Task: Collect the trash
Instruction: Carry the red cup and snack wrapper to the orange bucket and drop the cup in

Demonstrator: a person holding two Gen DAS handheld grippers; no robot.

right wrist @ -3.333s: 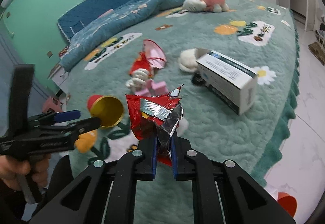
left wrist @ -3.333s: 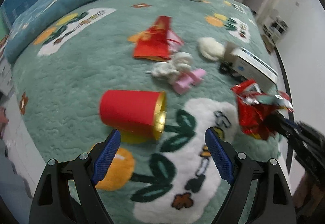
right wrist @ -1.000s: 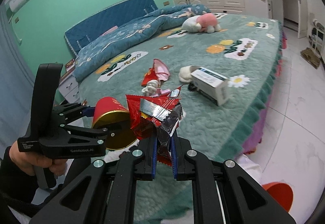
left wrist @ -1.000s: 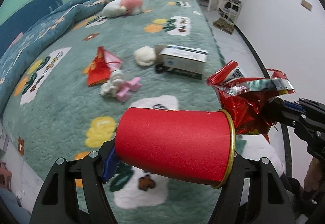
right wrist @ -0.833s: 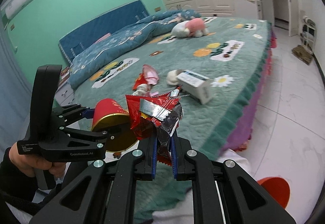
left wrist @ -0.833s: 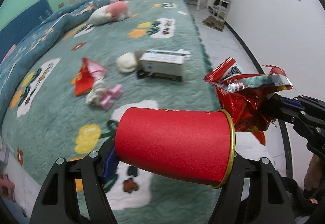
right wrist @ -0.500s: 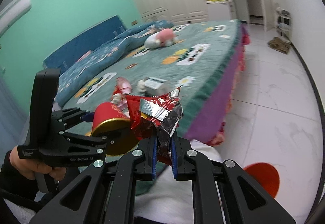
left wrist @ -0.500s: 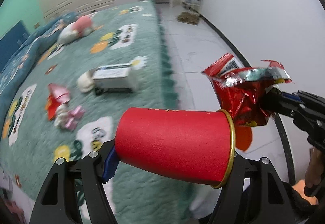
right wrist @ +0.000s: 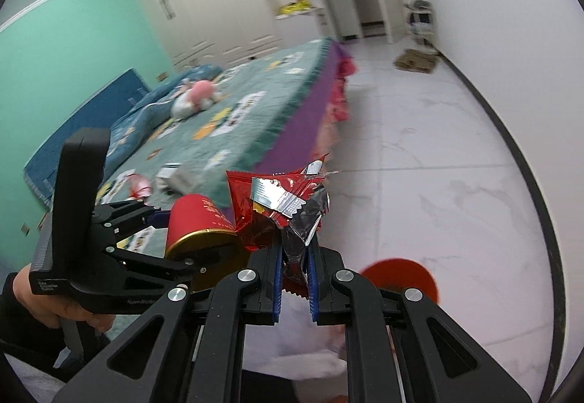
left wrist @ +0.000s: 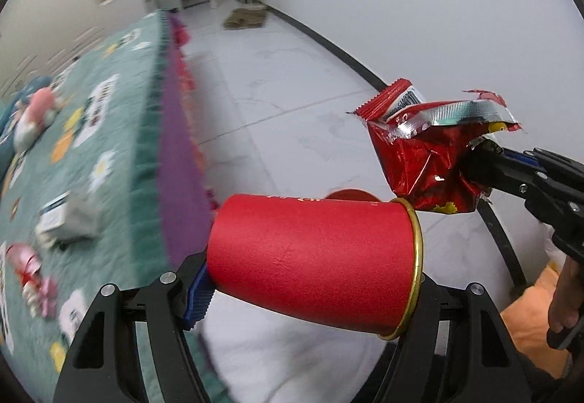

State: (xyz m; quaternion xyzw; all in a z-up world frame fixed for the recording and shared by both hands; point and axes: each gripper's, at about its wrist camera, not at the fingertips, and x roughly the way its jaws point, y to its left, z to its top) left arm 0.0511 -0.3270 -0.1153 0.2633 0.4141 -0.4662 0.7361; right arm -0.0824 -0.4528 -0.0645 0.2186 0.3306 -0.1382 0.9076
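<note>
Above white floor [left wrist: 292,81]: left gripper [left wrist: 310,288] jaws clamp red cup [left wrist: 310,257] sideways; right gripper [right wrist: 295,288] jaws pinch crumpled red wrapper [right wrist: 277,209].

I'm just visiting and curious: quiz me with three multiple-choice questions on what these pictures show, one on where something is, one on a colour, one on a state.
1. Where is the red disc-like thing?
A. on the bed
B. on the white floor
C. on a shelf

2. What colour is the rim of the red cup?
A. gold
B. blue
C. white

3. How is the right gripper?
A. wide open and empty
B. shut on the red snack wrapper
C. shut on a plush toy

Answers:
1 B, it lies on the pale tiles beyond the gripper, off the bed.
2 A, a gold band rings the cup's mouth in the left gripper.
3 B, its blue pads pinch the crumpled wrapper's lower end.
</note>
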